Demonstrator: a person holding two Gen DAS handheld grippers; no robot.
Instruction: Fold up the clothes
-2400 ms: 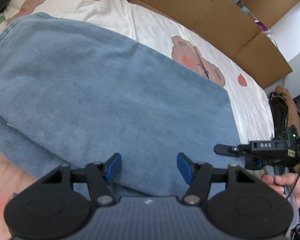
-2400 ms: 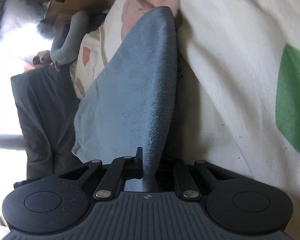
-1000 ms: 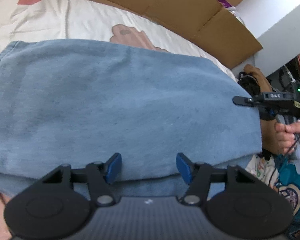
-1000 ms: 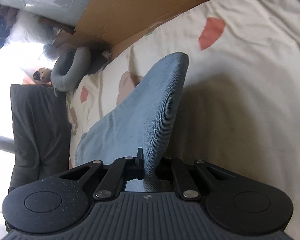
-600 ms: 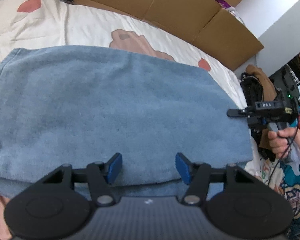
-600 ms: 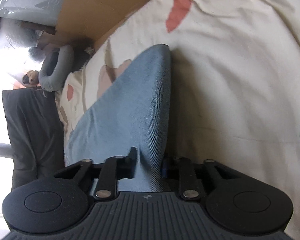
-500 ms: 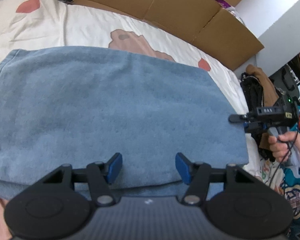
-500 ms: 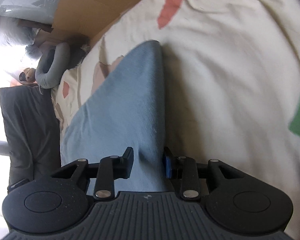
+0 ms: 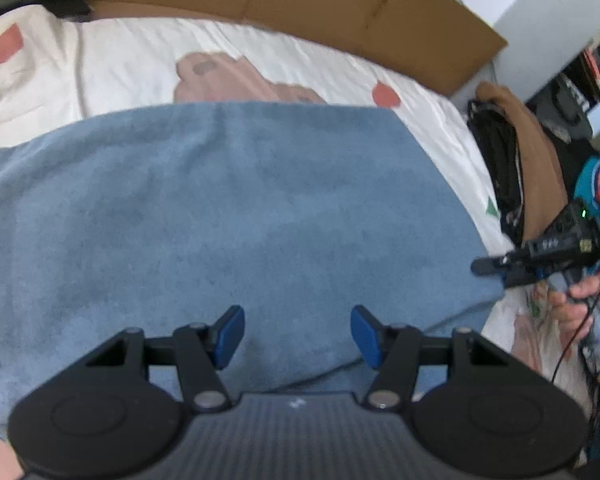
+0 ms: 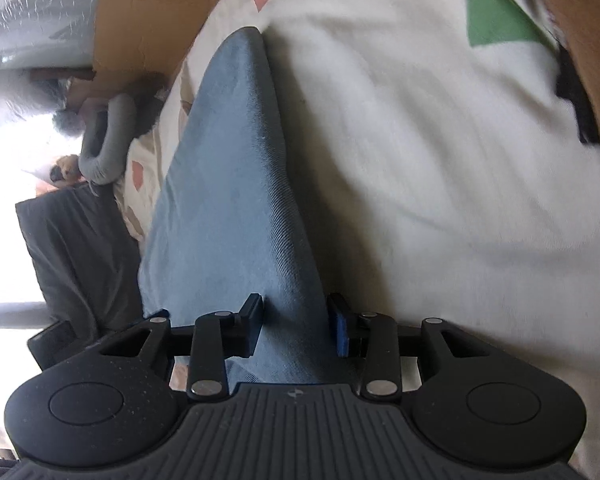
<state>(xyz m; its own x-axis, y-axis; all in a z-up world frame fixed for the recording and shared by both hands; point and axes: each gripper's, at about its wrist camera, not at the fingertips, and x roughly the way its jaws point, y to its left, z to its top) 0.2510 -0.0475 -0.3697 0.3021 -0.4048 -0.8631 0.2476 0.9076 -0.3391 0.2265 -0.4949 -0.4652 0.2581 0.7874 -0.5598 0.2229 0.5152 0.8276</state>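
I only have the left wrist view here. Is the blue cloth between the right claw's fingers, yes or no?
Observer: Yes. In the right wrist view the blue cloth runs between the fingers of the right claw, whose jaws are opening.
Operator: Where does its edge go from there?
Observer: Further out, the thick folded edge rests on the white sheet.
Operator: Anything near its far end?
Observer: A grey curved cushion, off to the left below the cardboard.

Bed (image 9: 332, 68) bears blue garment (image 9: 228, 216)
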